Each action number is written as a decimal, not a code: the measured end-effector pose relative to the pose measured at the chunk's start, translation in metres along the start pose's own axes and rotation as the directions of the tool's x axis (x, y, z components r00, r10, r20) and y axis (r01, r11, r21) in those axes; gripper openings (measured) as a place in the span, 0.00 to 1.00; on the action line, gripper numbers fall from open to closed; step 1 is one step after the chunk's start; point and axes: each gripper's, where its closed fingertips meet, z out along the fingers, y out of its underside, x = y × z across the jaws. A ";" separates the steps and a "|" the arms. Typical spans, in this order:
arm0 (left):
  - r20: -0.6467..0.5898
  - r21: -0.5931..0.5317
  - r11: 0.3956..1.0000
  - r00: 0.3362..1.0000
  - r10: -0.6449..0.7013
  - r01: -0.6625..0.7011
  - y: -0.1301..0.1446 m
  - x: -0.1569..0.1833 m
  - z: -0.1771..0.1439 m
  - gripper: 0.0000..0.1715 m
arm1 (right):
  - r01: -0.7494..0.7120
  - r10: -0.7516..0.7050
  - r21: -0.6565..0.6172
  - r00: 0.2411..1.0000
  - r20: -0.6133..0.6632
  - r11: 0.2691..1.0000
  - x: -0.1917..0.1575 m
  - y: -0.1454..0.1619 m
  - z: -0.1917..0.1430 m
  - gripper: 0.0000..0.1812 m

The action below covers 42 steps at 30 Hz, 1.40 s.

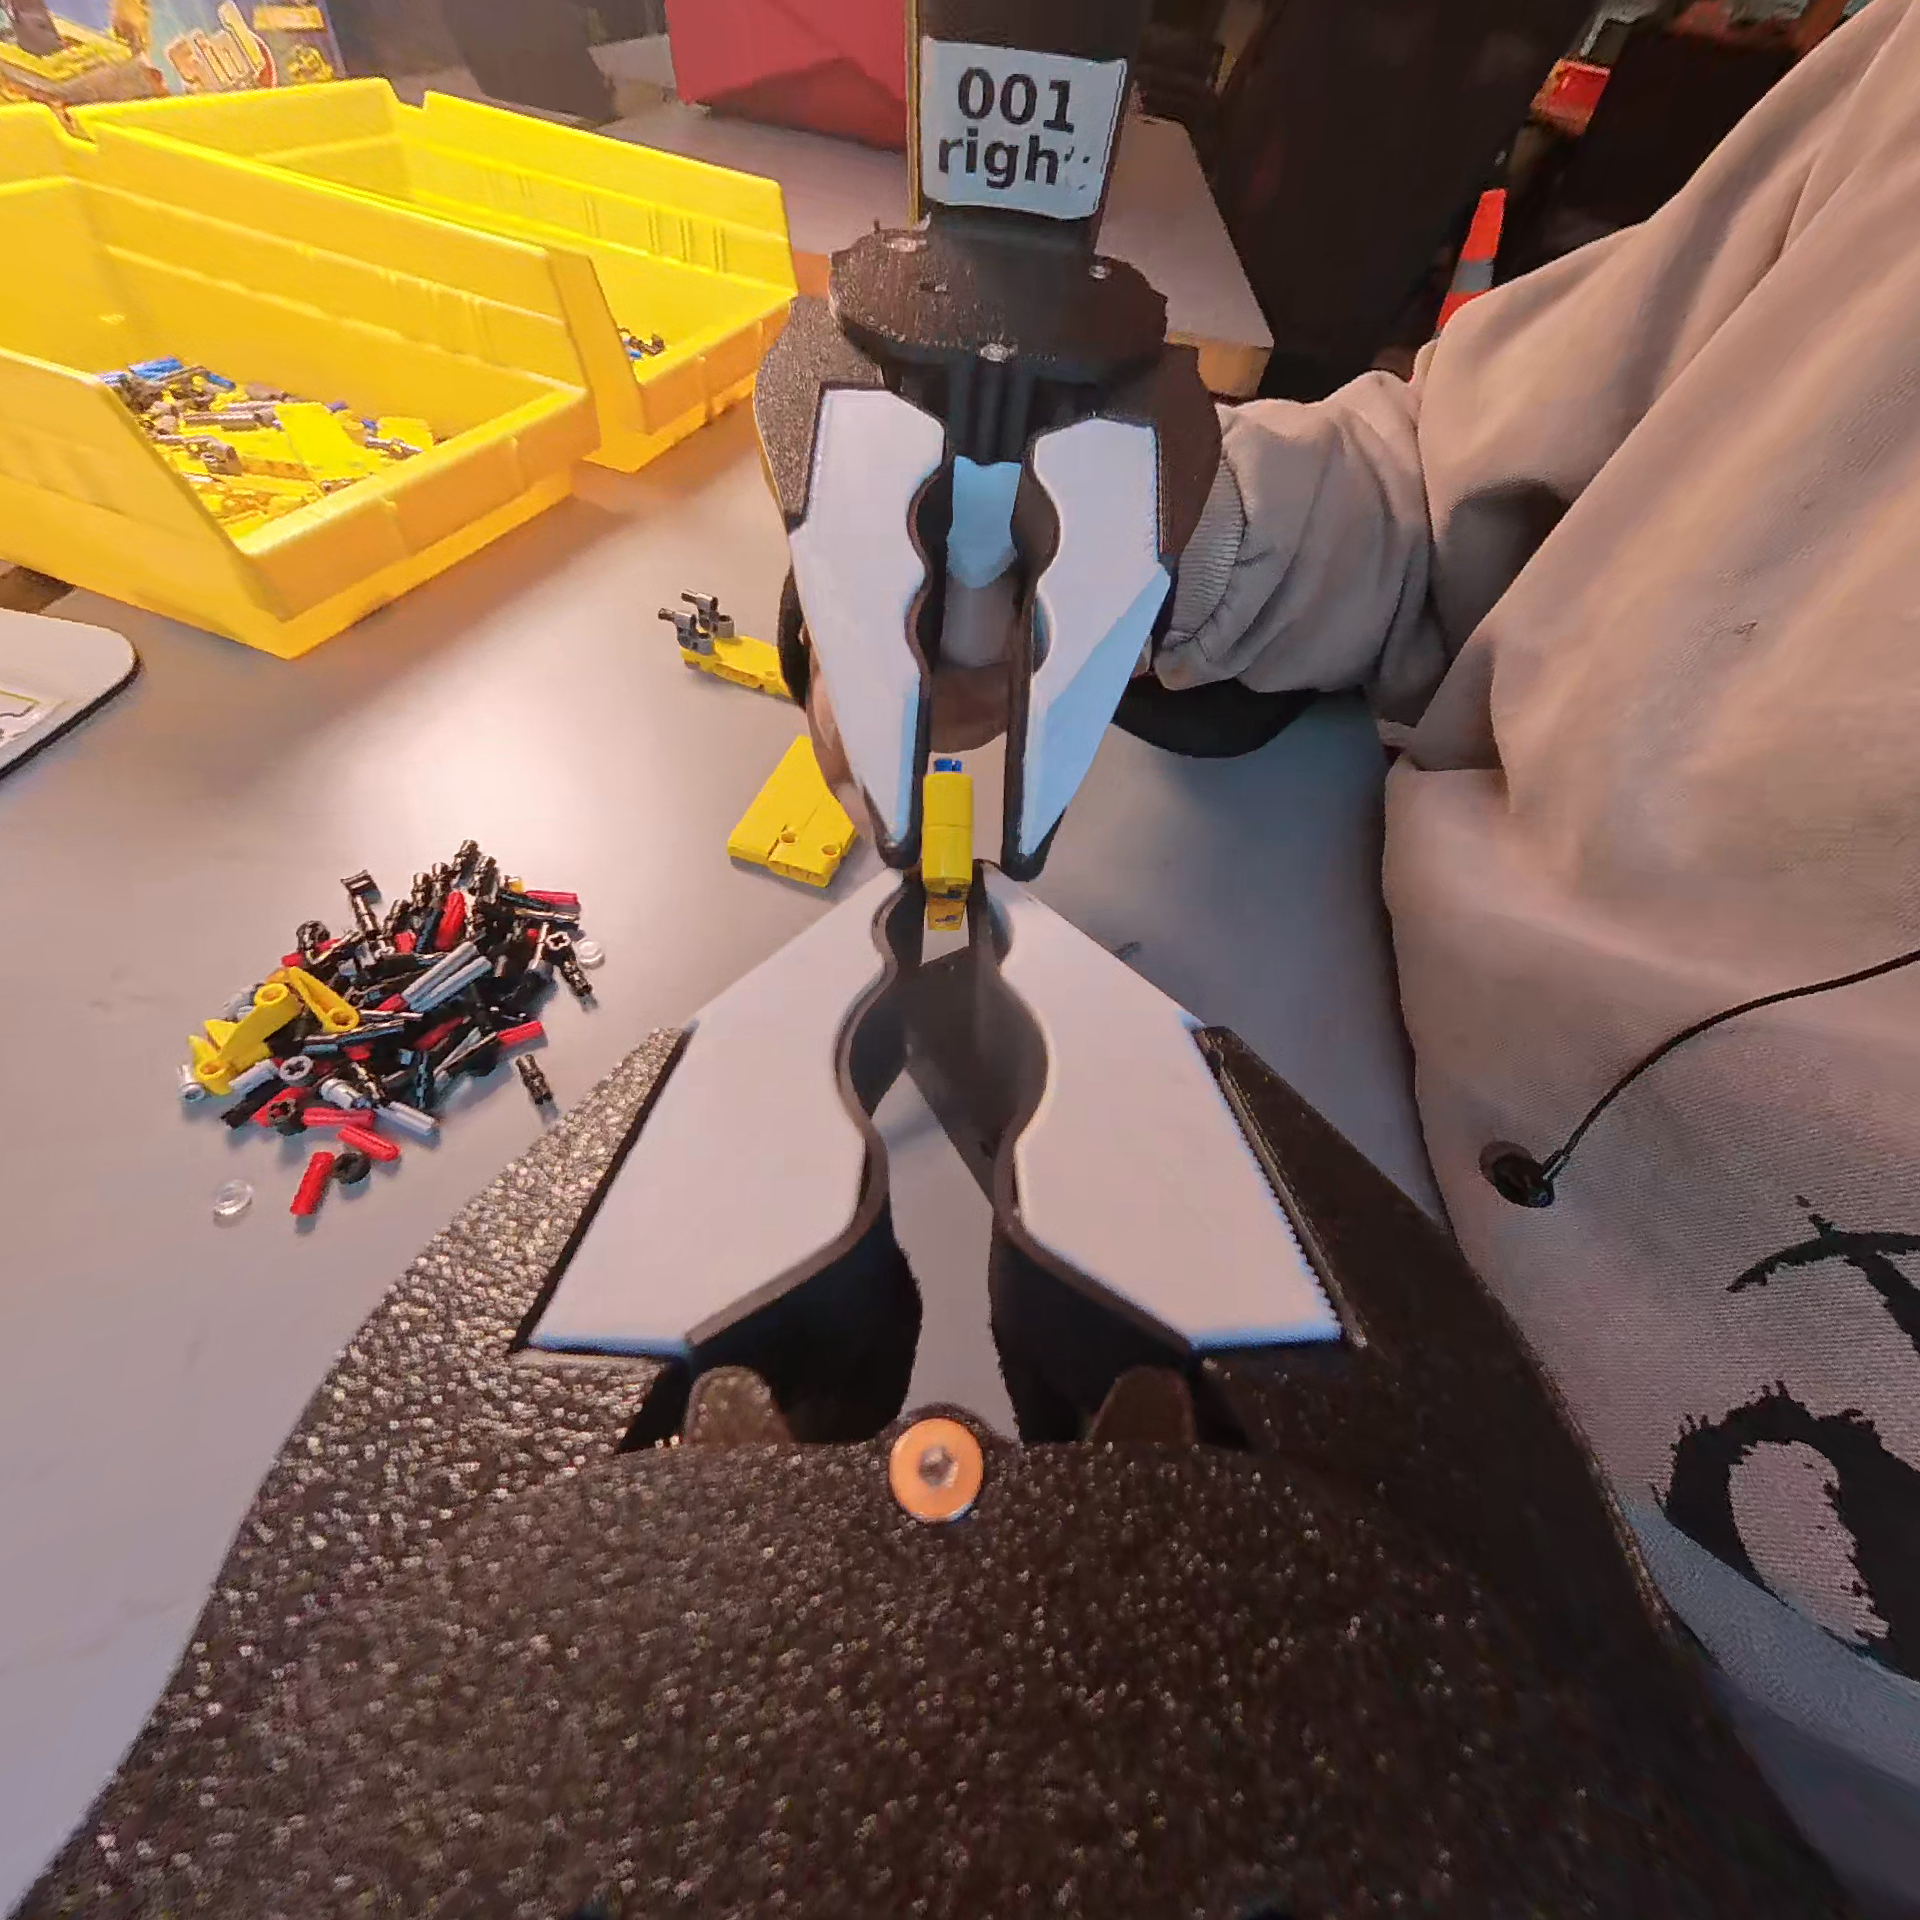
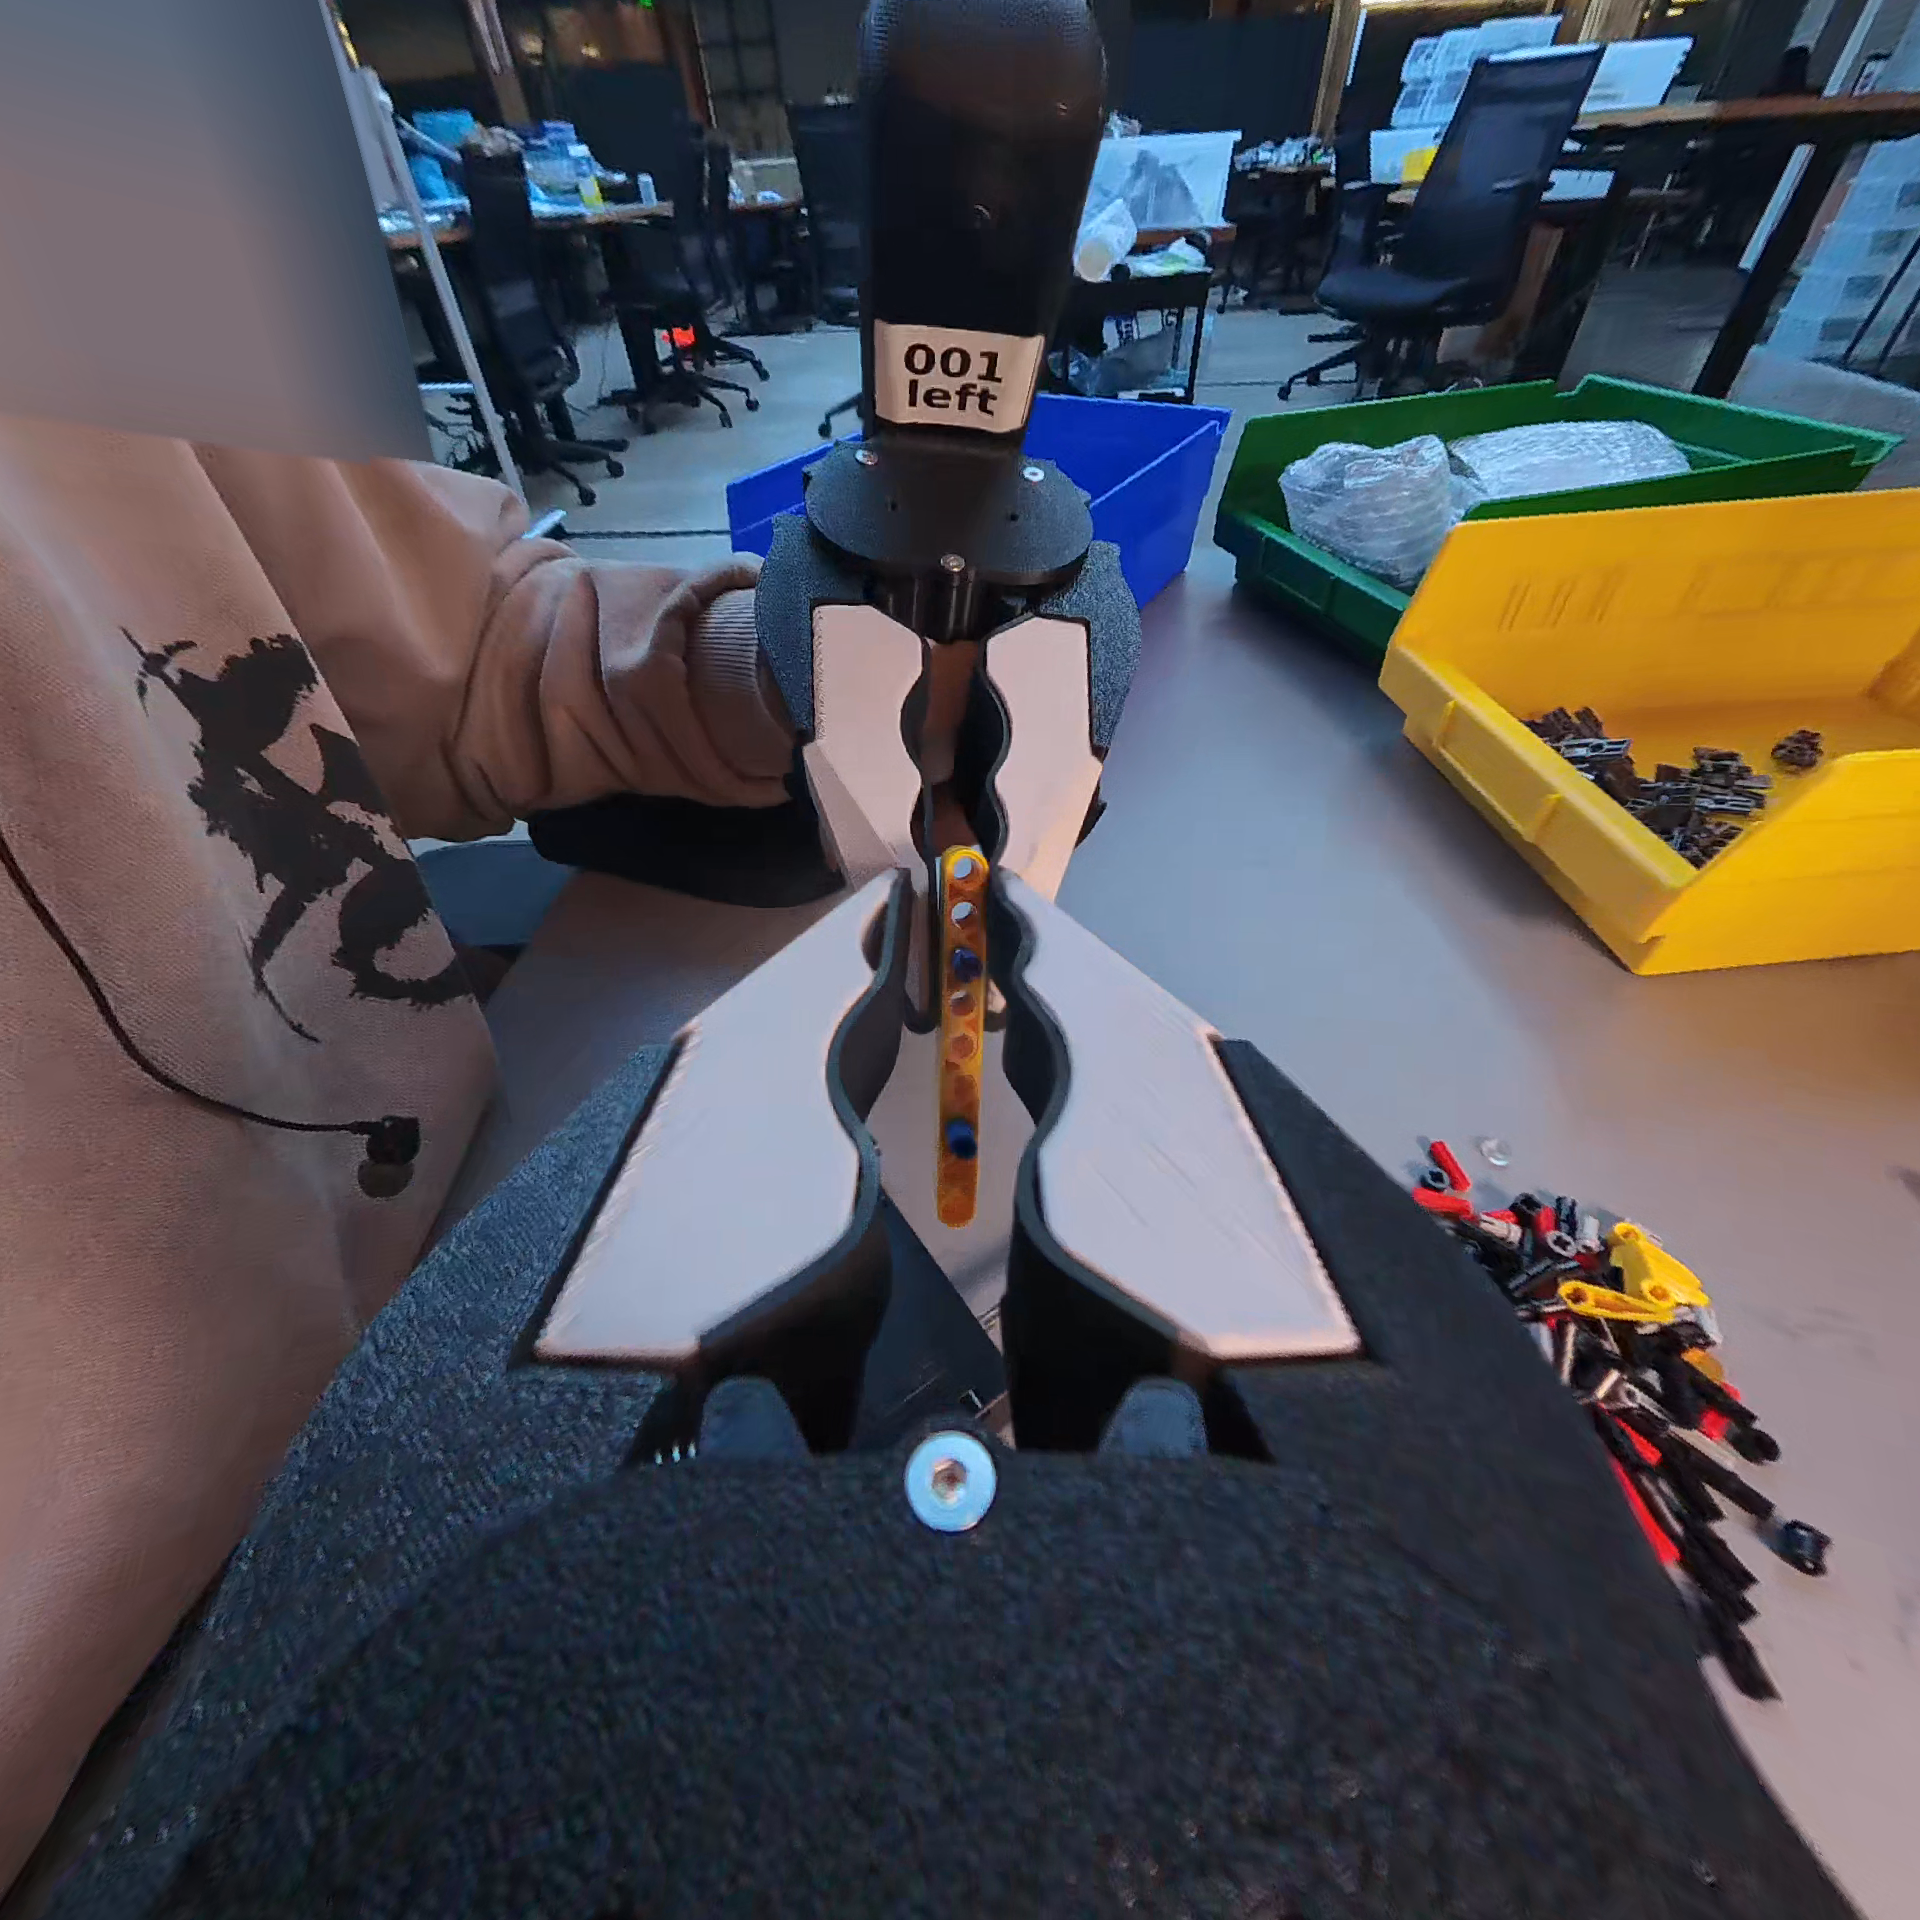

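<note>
A: Yellow beam (image 2: 961, 1039), perforated, two blue pins (image 2: 964, 961) seated in its holes. Where is it found?

B: It is held off the grey surface (image 1: 520, 748), lying lengthwise between the jaws of the right gripper (image 2: 956, 894). Its far end is pinched by the left gripper (image 1: 940, 899), whose jaws are drawn together on it.

A: And the right jaws?

B: Nearly together around the beam; firm contact cannot be told.

A: Loose stock?

B: A heap of black, red and grey pins (image 1: 405, 997) is noted well to the left of the left jaws. A yellow panel (image 1: 795, 816) lies just beside the right jaws' tips, with yellow bins (image 1: 312, 499) beyond.

A: Writing?

B: A white label (image 1: 1023, 130) is fixed on each handle; contents not recorded.
</note>
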 end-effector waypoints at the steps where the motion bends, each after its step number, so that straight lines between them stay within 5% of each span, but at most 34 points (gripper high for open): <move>1: -0.007 0.004 1.000 1.000 -0.003 0.003 0.000 0.002 0.000 0.04 | -0.009 0.009 0.007 1.000 0.008 1.000 -0.001 0.000 0.000 0.06; 10: -0.020 0.275 0.960 0.999 -0.050 0.054 -0.039 0.008 -0.029 0.04 | -0.142 0.127 0.227 0.989 0.080 0.963 0.000 -0.031 -0.018 0.03; 22: 0.002 0.105 0.994 1.000 -0.002 0.002 -0.009 0.004 -0.016 0.05 | -0.186 0.176 0.103 0.980 0.096 0.977 -0.002 -0.010 -0.004 0.03; 35: -0.112 0.285 0.946 0.986 -0.126 0.154 -0.036 0.010 -0.030 0.04 | -0.178 0.165 0.204 0.983 0.079 0.963 -0.004 -0.026 -0.006 0.03; 42: -0.077 0.260 0.957 0.991 -0.110 0.126 -0.030 0.007 -0.025 0.04 | -0.226 0.212 0.232 0.974 0.086 0.946 0.001 -0.026 -0.007 0.05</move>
